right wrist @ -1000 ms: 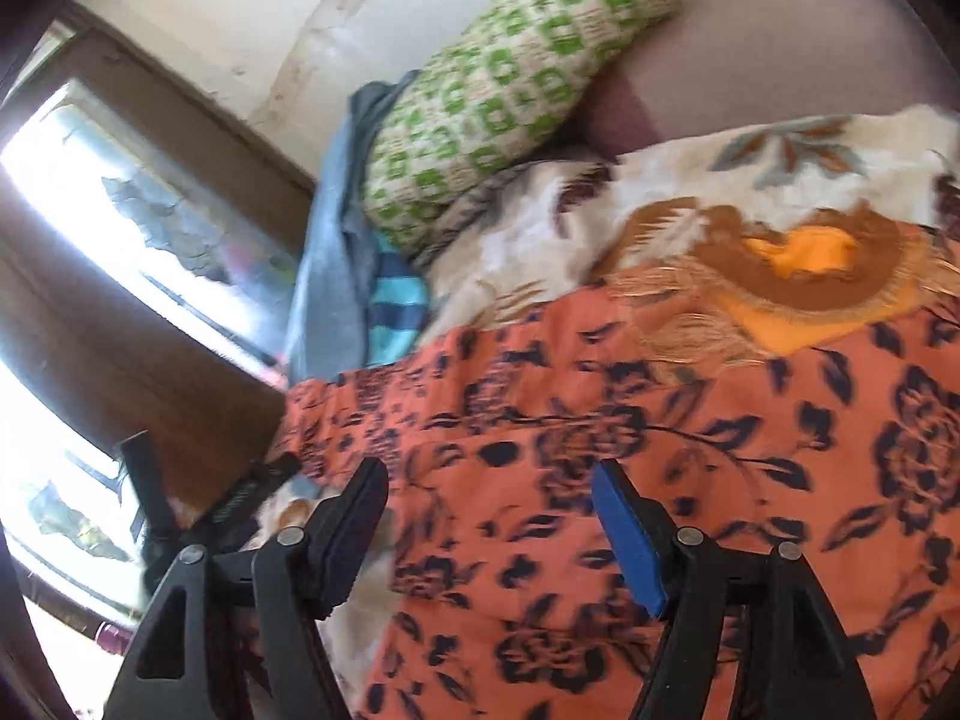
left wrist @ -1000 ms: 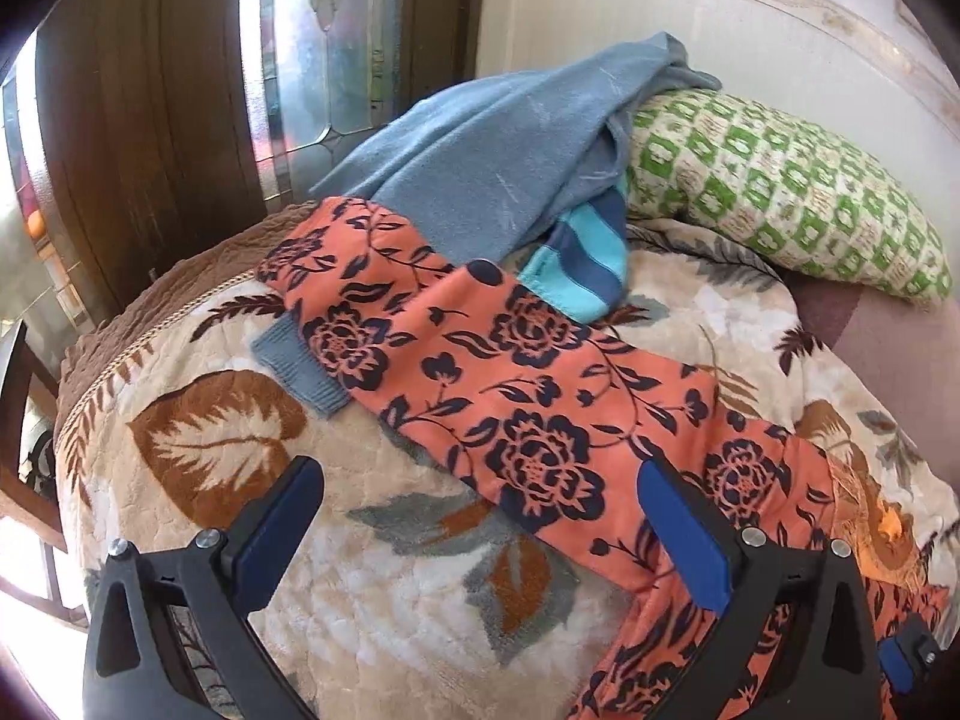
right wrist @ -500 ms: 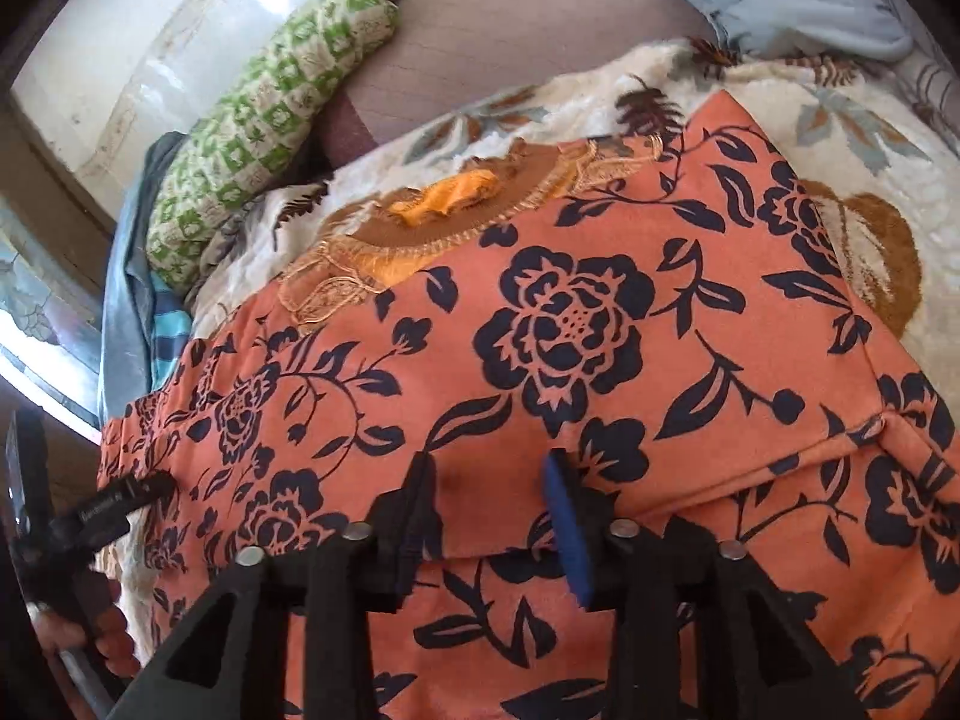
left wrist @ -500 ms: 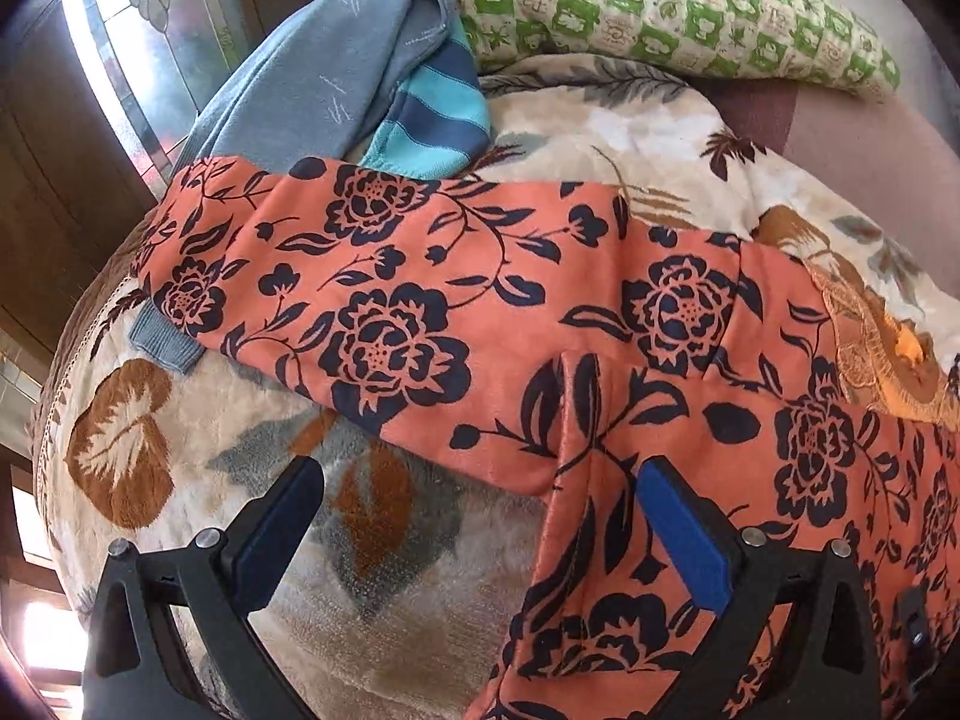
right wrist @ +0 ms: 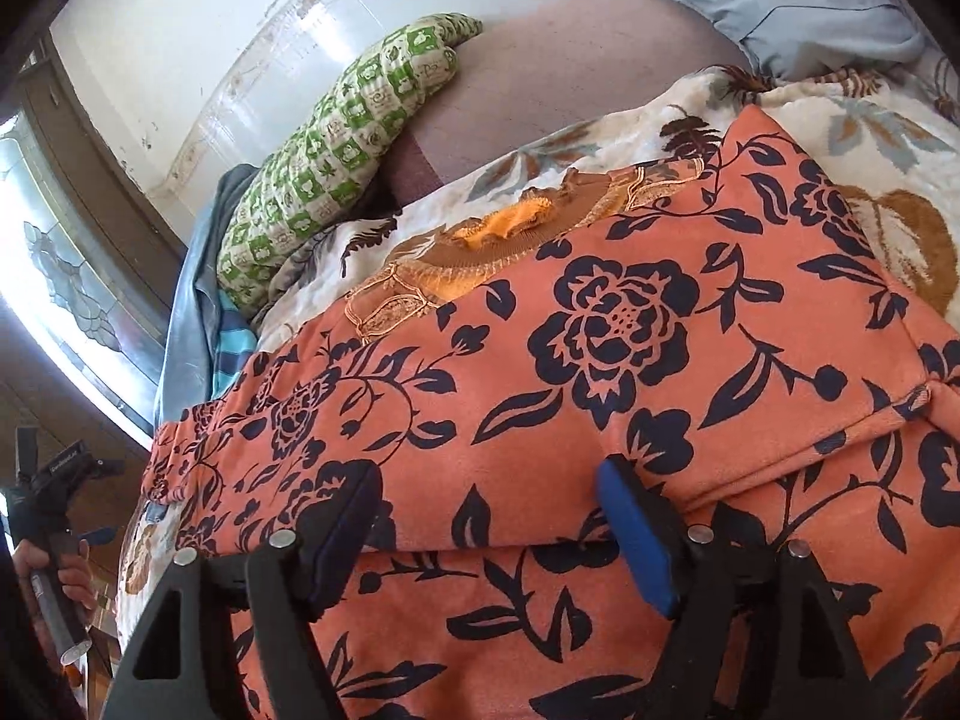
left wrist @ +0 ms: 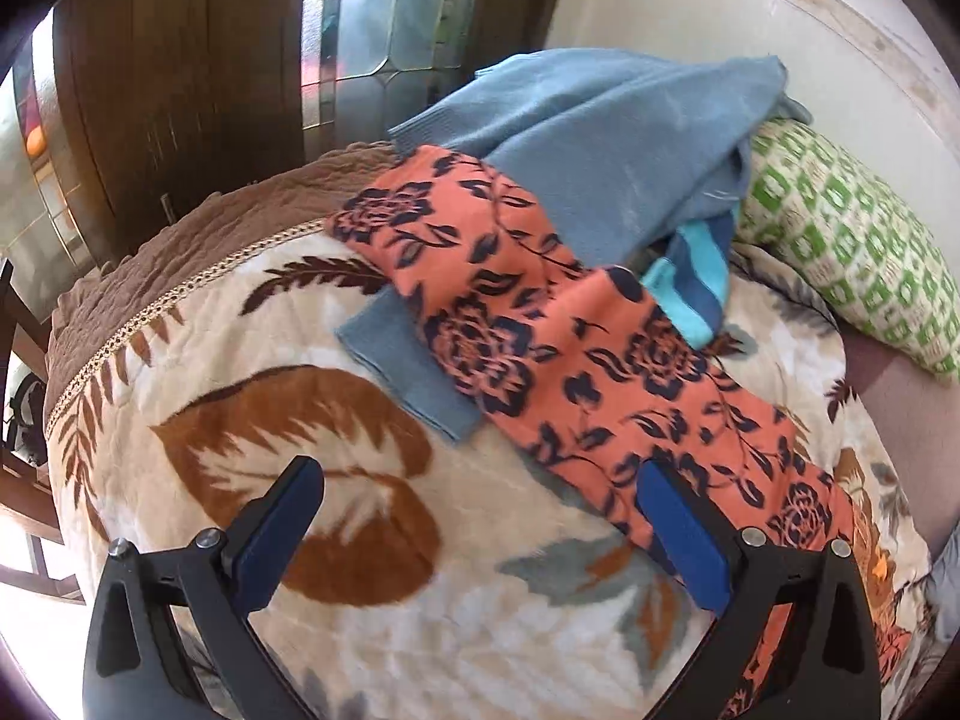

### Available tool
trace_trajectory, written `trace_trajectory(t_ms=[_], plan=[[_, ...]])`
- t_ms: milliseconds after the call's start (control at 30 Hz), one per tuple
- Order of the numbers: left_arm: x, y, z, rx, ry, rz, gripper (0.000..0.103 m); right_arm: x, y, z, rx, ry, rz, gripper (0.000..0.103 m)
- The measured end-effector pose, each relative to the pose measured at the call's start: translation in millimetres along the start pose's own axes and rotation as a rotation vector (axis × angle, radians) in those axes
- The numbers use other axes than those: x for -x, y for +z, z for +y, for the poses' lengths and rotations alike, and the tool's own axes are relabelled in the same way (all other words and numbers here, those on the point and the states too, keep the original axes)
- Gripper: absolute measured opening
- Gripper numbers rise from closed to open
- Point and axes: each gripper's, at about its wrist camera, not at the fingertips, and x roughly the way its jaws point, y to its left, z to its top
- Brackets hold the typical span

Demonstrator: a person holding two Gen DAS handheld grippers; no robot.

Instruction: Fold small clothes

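An orange garment with a dark blue flower print [left wrist: 576, 360] lies spread across the bed; one narrow part stretches toward the bed's far left edge. In the right wrist view it [right wrist: 600, 372] fills the lower frame, with a folded edge just in front of the fingers. My left gripper [left wrist: 480, 516] is open and empty above the leaf-pattern blanket [left wrist: 288, 468], left of the garment. My right gripper [right wrist: 486, 510] is open, its fingers low over the garment and holding nothing. The left gripper also shows in the right wrist view [right wrist: 54, 480], held in a hand.
A blue sweater [left wrist: 600, 138] and a striped turquoise cloth [left wrist: 690, 288] lie at the far end, partly under the orange garment. A green patterned pillow [left wrist: 852, 252] sits at the right by the wall. A wooden door and a stained-glass window [left wrist: 372, 30] stand behind the bed.
The right gripper's jaws, nearly closed half a second ago, have opened wide again over the garment. The left gripper has pulled back left, off the garment and over bare blanket.
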Motion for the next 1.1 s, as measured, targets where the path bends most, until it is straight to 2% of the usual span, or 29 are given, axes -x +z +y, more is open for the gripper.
trace_trajectory(t_ms=[100,233,400,433,533,600,700,800,900,1100], plan=[[-16.4,30.0,32.7,0.045,-0.041,0.030,0.103,0.4,0.2,-1.4,-0.003,0.004,-0.001,0.078],[-53.5,65.3,46.6,0.080,-0.150,0.108,0.102,2.2,-0.3,0.3,0.014,-0.018,0.004,0.078],[-92.0,91.4,40.5,0.098,-0.193,0.188,0.070,-2.6,0.9,13.9,0.065,-0.084,0.022,0.078],[-96.7,93.6,38.7,0.101,-0.185,0.192,0.067,-3.8,1.0,13.4,0.066,-0.086,0.025,0.078],[-104.2,96.8,34.2,0.098,-0.179,0.186,0.048,-4.1,0.8,12.1,0.065,-0.083,0.024,0.078],[-103.9,97.4,37.1,0.108,-0.169,0.162,0.031,-4.2,0.4,12.1,0.066,-0.081,0.024,0.079],[-105.0,101.8,43.1,0.117,-0.183,0.137,0.018,-4.5,0.8,10.9,0.062,-0.070,0.022,0.080],[-92.5,102.0,47.3,0.114,-0.205,0.100,0.011,-4.2,0.0,10.1,0.060,-0.060,0.019,0.080],[-68.5,100.2,46.6,0.110,-0.259,0.067,0.010,-3.6,-0.3,7.8,0.049,-0.044,0.014,0.081],[-13.0,97.5,20.4,0.008,-0.318,0.010,0.010,-1.8,-0.5,5.1,0.034,-0.026,0.009,0.081]])
